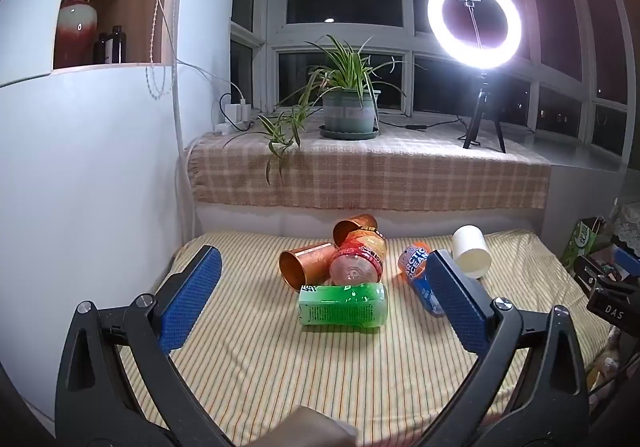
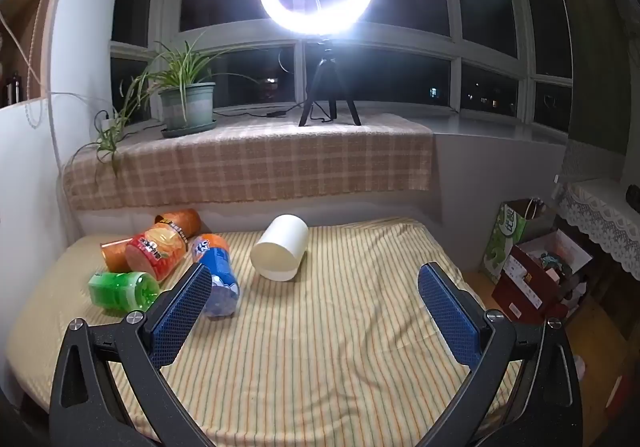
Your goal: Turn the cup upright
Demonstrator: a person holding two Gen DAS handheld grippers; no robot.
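Observation:
A white cup point(image 2: 280, 249) lies on its side on the striped tablecloth, its closed base toward me; it also shows in the left wrist view point(image 1: 472, 251) at the right. Two copper cups lie on their sides: one point(image 1: 304, 263) with its mouth toward me, another point(image 1: 354, 227) behind it. My left gripper point(image 1: 324, 275) is open and empty, above the cloth in front of the pile. My right gripper point(image 2: 316, 287) is open and empty, just short of the white cup.
A green bottle point(image 1: 343, 305), a red-lidded snack can point(image 1: 358, 257) and a blue-orange bottle point(image 1: 418, 267) lie beside the copper cups. A potted plant point(image 1: 348, 111) and a ring light point(image 1: 474, 21) stand on the sill. Boxes point(image 2: 536, 279) sit right of the table.

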